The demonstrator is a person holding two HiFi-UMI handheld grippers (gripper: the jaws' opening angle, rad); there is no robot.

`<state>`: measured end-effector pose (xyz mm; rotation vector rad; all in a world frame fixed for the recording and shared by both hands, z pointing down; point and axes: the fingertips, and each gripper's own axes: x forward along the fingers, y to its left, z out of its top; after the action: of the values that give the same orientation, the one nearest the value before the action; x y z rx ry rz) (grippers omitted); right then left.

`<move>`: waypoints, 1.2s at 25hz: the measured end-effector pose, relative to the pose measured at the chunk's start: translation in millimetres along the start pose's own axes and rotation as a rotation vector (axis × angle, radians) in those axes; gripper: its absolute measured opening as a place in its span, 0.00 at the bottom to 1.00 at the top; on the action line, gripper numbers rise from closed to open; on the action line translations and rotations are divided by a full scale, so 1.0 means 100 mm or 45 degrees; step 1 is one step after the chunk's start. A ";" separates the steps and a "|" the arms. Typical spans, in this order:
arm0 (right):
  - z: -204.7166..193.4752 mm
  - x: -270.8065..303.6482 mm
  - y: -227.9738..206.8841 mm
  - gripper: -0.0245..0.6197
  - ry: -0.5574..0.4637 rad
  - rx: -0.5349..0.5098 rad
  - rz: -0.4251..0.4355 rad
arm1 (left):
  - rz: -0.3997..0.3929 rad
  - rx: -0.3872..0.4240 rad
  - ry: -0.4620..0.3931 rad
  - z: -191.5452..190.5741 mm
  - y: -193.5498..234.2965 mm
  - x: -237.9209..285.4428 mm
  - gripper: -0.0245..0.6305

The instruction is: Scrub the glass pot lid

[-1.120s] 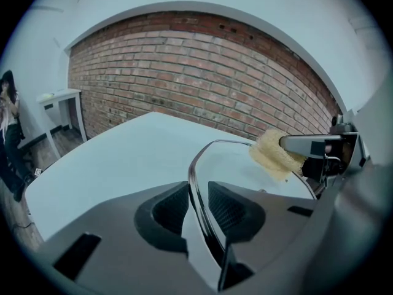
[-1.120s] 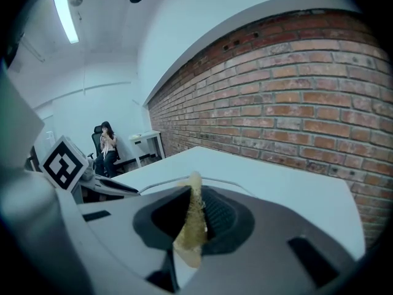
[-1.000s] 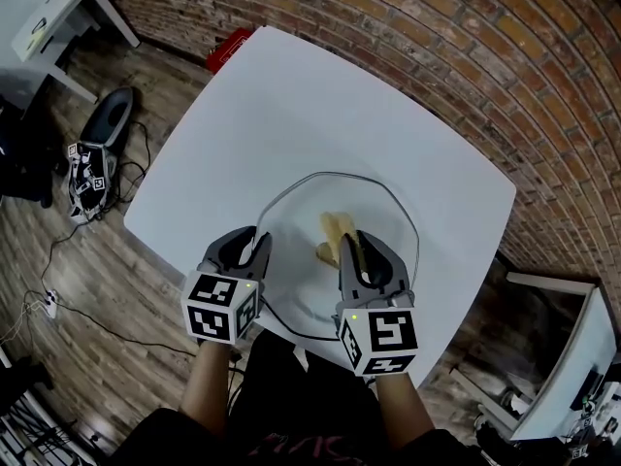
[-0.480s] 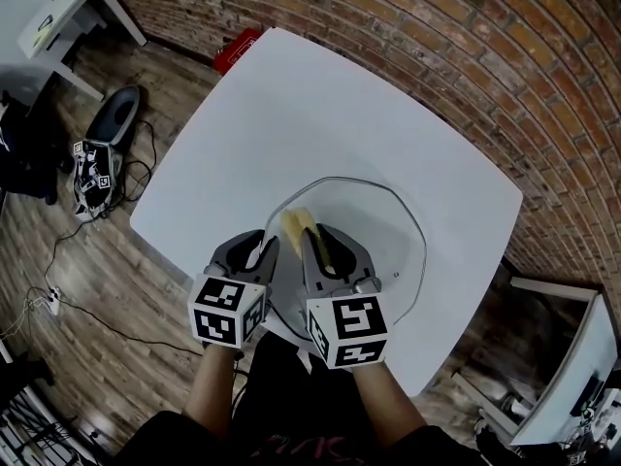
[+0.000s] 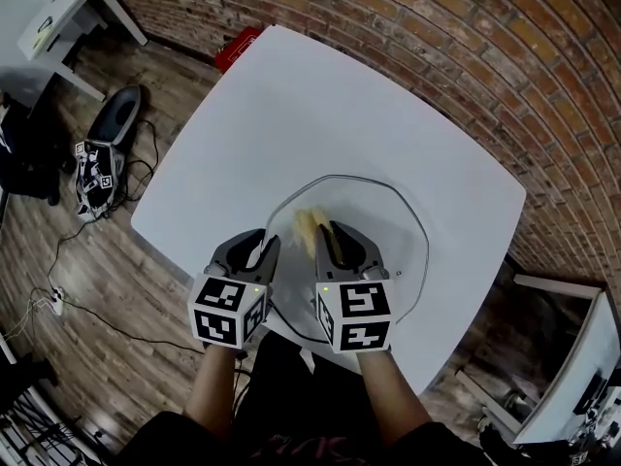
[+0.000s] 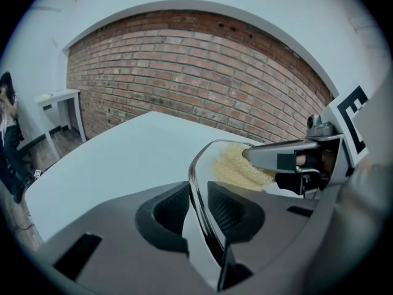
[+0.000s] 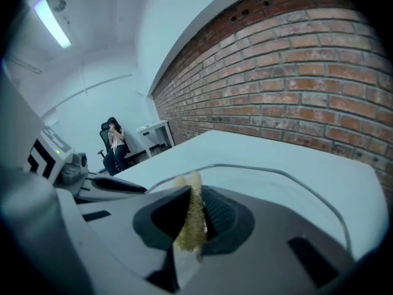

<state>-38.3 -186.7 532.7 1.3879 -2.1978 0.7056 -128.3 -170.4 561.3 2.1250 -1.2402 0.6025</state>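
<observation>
White tabletop (image 5: 320,115) has one glass pot lid (image 5: 388,226) over its near part, the rim pinched between the pads of the left gripper (image 5: 260,248). One yellow scrubbing sponge (image 5: 307,227) lies against the glass, clamped flat in the right gripper (image 5: 328,237). Both of the two grippers are closed on something. Around the table are a wood-plank floor (image 5: 97,289), a brick wall (image 5: 466,47), one small white desk (image 5: 49,17) and one red object (image 5: 236,47) near the table's far corner.
</observation>
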 end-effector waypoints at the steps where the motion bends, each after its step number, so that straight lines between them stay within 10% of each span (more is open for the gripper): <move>1: -0.02 -0.02 -0.08 0.12 0.017 -0.006 -0.032 | 0.002 0.000 0.000 0.00 0.00 0.00 0.18; 15: -0.13 -0.59 -1.28 0.13 0.113 -0.029 -0.439 | 0.015 0.021 0.007 -0.01 -0.02 0.00 0.18; 25: -0.14 -0.44 0.14 0.12 0.080 -0.040 0.019 | 0.018 0.015 0.003 -0.04 -0.03 -0.01 0.18; 30: -0.32 -0.35 0.35 0.13 0.149 -0.085 0.055 | 0.024 0.027 0.000 -0.03 -0.02 -0.01 0.18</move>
<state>-53.5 -129.9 529.6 1.2380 -2.1460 0.7039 -127.4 -166.7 561.9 2.1325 -1.2603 0.6264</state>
